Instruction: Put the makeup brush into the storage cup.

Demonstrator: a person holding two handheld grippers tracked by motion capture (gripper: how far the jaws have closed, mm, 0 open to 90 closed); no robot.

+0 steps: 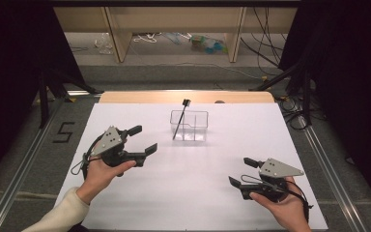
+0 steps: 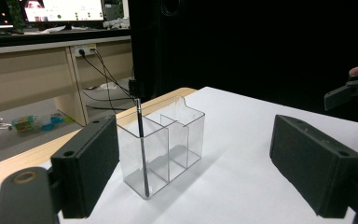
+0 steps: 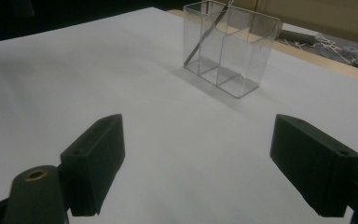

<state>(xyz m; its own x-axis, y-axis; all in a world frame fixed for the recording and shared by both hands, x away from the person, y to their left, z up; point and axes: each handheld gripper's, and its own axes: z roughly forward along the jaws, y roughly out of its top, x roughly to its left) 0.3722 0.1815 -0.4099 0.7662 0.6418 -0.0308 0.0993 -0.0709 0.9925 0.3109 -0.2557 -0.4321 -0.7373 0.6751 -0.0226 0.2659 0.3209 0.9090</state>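
Organiser: a clear plastic box with three compartments (image 1: 189, 125) stands upright on the white table sheet (image 1: 193, 183), toward the sheet's far edge and about midway across it.
Organiser, left gripper view: the clear plastic box (image 2: 168, 144) stands just ahead of the gap between the two black jaws.
Organiser, right gripper view: the clear plastic box (image 3: 230, 46) stands farther off, beyond the jaws and well apart from them.
Brush: a thin black brush with a dark head (image 1: 179, 121) stands tilted in the box's left end compartment, foot on the floor of that compartment, head leaning out past the box's far rim.
Brush, left gripper view: its stem (image 2: 141, 144) stands in the compartment nearest the camera.
Left gripper: the black two-jaw gripper with a grey plate (image 1: 142, 140) is held to the near left of the box, pointing toward it, apart from it.
Left gripper fingers: spread wide, nothing between them.
Right gripper: the second black gripper with a grey plate (image 1: 241, 171) is held to the near right of the box, well apart from it, low over the sheet.
Right gripper fingers: spread wide, gripping nothing.
Hands: one hand (image 1: 104, 171) grasps the left gripper; the other hand (image 1: 282, 205) grasps the right.
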